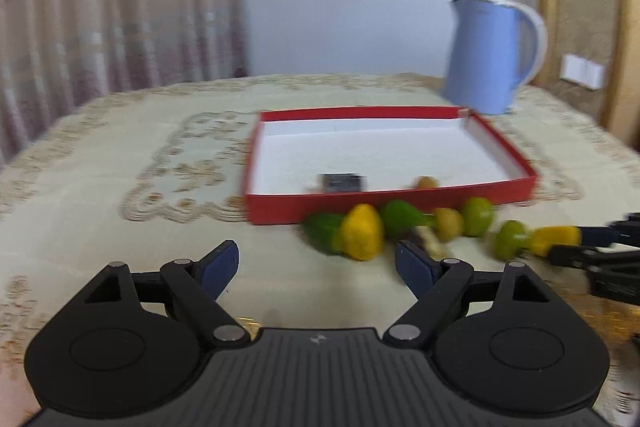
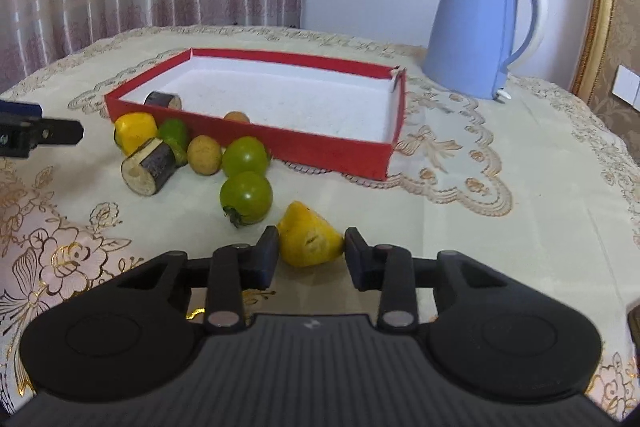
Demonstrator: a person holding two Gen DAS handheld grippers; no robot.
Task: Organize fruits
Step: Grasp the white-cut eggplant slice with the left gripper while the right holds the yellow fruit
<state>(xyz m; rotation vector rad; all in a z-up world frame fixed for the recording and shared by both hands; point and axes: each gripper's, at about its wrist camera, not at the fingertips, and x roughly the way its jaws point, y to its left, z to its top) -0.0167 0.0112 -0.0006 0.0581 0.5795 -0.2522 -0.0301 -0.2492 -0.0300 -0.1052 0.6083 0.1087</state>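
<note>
Through my left wrist camera, my left fingers (image 1: pixel 316 263) stand spread wide over bare cloth on the surface (image 1: pixel 100 195), pinching nothing. Ahead, blurred, a row of green and yellow fruits (image 1: pixel 362 235) lies along the near wall of the red box (image 1: pixel 400 201), with the blue kettle (image 1: pixel 484 55) behind.

Through my right wrist camera, my right fingers (image 2: pixel 311 253) pinch a yellow fruit piece (image 2: pixel 310 241) from both sides as it rests on the cloth. Just beyond it lie two green tomatoes (image 2: pixel 246 197), and a wood-like cylinder (image 2: pixel 150 165) lies beside them.
</note>
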